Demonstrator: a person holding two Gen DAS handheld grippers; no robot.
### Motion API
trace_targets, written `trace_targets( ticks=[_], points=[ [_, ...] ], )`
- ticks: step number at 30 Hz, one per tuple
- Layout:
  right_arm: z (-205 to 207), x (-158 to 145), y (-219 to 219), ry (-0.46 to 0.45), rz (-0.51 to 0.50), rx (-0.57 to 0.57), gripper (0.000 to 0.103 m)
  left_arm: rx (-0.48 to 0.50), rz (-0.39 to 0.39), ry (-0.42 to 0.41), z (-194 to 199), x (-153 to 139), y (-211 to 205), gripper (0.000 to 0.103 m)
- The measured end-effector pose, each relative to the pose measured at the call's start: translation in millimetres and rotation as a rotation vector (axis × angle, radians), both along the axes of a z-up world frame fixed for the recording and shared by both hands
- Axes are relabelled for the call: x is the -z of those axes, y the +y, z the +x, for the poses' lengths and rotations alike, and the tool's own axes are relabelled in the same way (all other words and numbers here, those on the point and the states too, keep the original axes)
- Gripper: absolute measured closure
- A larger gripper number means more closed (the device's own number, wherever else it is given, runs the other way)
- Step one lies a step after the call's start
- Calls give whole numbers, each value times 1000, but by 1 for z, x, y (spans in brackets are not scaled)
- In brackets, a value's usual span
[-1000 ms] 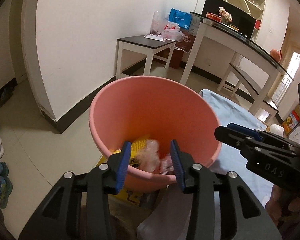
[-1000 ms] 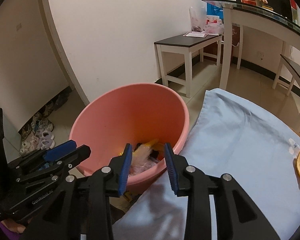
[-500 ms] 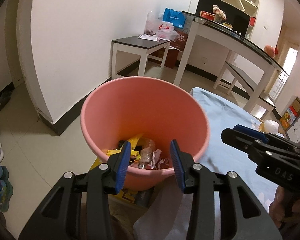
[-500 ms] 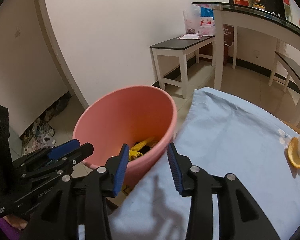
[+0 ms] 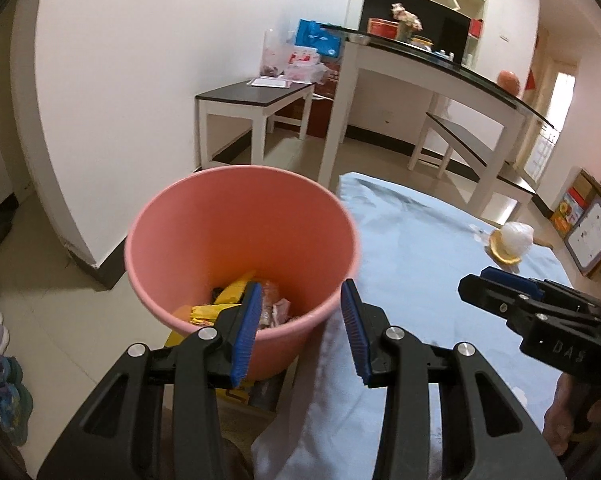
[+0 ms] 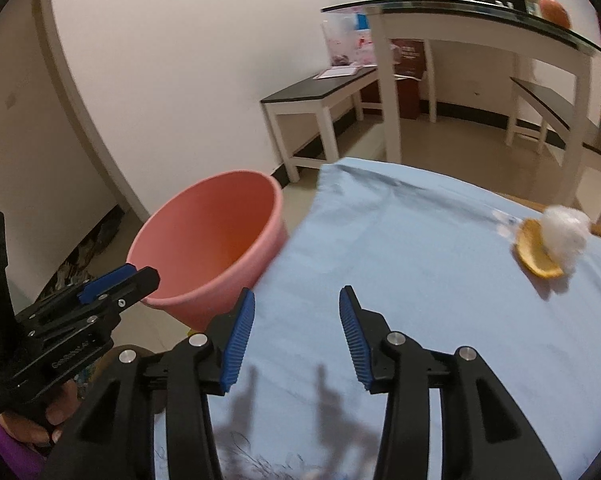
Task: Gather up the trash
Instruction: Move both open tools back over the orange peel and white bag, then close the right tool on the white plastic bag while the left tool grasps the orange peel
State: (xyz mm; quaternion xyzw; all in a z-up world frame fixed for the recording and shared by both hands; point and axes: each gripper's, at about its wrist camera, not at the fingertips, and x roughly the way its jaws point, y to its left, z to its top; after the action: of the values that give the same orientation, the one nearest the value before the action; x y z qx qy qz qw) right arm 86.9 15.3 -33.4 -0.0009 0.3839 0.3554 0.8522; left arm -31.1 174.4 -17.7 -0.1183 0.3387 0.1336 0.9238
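Observation:
A pink bucket (image 5: 204, 216) stands beside the table's left edge and holds yellow wrappers (image 5: 220, 304) and clear plastic trash. It also shows in the right wrist view (image 6: 188, 240). My left gripper (image 5: 300, 320) is open and empty over the bucket's near rim. My right gripper (image 6: 296, 324) is open and empty above the blue tablecloth (image 6: 420, 280). An orange peel (image 6: 534, 254) with a crumpled white wad (image 6: 564, 230) lies at the table's far right; the peel also shows in the left wrist view (image 5: 500, 250).
A low dark-topped side table (image 5: 252, 98) and a tall glass-topped counter (image 5: 440, 68) stand behind, by the white wall. Shoes (image 5: 0, 380) lie on the floor at left. A yellow item (image 5: 236, 394) sits under the bucket.
Both grippers have pulled back from the bucket. The right gripper has swung right over the tablecloth, bringing the orange peel and white wad further into view. Both stay open.

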Motion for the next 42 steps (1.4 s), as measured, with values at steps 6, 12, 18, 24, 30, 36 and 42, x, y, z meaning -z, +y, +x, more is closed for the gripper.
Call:
trace_targets(
  ticks=[6,12,18,24,30,36,42],
  points=[
    [-3,1,-39,8,7,69,58,44,4,14,7,2,-23,62],
    [-1,10,-85,28,13,162,55,103,16,29,18,5,-49,62],
    [10,17,-133,59,33,277,53,154,14,46,32,10,-72,62],
    [28,18,-176,57,54,384,48,203,20,72,46,17,-90,62],
    [66,11,-197,36,76,448,43,252,34,89,63,22,-106,62],
    [111,18,-190,38,66,467,42,312,23,94,90,23,-120,62],
    [146,36,-180,91,86,480,42,383,35,76,127,21,-138,62]
  ],
)
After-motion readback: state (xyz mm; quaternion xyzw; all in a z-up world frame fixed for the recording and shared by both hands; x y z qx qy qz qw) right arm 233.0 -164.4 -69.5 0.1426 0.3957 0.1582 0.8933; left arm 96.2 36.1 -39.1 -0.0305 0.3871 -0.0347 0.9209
